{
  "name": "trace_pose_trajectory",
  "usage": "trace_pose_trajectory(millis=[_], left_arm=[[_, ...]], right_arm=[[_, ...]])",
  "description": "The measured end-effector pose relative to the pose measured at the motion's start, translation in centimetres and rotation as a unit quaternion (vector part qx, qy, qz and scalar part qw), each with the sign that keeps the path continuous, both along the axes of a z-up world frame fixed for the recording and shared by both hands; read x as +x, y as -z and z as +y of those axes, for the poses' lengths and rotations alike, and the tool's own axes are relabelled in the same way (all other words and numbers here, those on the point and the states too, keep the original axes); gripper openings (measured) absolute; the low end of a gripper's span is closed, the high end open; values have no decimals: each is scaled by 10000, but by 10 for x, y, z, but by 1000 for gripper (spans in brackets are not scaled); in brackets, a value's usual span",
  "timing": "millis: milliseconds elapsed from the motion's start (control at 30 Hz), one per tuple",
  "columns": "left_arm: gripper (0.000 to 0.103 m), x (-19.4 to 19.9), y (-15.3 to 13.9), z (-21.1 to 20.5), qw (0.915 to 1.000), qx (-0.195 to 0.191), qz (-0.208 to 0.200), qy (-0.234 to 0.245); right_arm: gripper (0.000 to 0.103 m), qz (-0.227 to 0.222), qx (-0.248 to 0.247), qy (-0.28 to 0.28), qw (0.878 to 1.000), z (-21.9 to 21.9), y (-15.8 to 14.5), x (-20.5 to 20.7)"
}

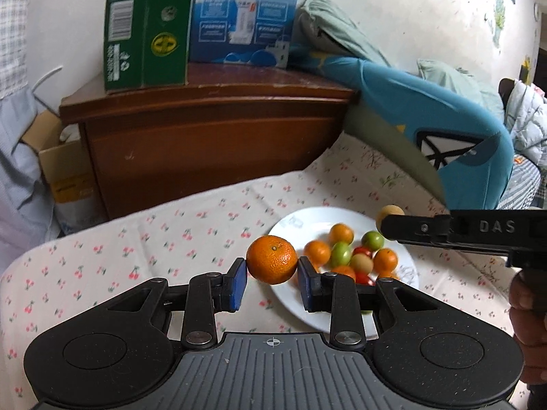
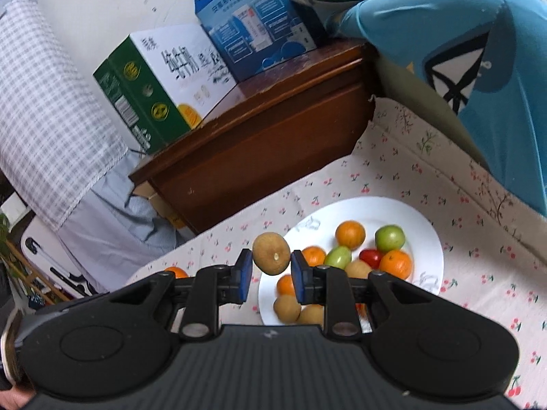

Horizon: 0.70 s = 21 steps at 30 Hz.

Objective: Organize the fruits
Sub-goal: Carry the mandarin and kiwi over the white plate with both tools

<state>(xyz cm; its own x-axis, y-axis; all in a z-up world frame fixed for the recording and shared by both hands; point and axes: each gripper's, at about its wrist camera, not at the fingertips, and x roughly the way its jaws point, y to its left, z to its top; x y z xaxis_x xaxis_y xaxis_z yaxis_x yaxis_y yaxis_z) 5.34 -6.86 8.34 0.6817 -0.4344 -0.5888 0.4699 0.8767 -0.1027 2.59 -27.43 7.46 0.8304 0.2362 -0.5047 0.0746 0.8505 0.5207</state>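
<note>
My left gripper (image 1: 272,273) is shut on an orange tangerine (image 1: 271,259) and holds it above the left rim of a white plate (image 1: 290,220). My right gripper (image 2: 270,271) is shut on a brown round fruit (image 2: 271,253) and holds it above the left rim of the same plate (image 2: 432,239). The plate holds several tangerines, green fruits, red tomatoes and brown fruits. In the left wrist view the right gripper (image 1: 386,223) reaches in from the right with the brown fruit (image 1: 389,212) at its tip. Another tangerine (image 2: 176,272) shows at the left of the right wrist view.
The plate sits on a cherry-print cloth (image 1: 154,239). A brown wooden cabinet (image 1: 205,126) stands behind, with a green carton (image 1: 147,27) and a blue carton (image 1: 242,17) on top. A blue garment (image 1: 427,112) and pillows lie at the right.
</note>
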Motion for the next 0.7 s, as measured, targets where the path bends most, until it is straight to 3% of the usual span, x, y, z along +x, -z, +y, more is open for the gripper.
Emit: trace_pose_trajectory(millis=[233, 700], left_arm=[[29, 13, 2, -11, 9999, -62, 40, 97], [29, 46, 29, -38, 9994, 54, 293, 159]], right_arm=[[24, -111, -13, 28, 9999, -15, -5, 18], [24, 241, -215, -286, 9991, -7, 28, 63]])
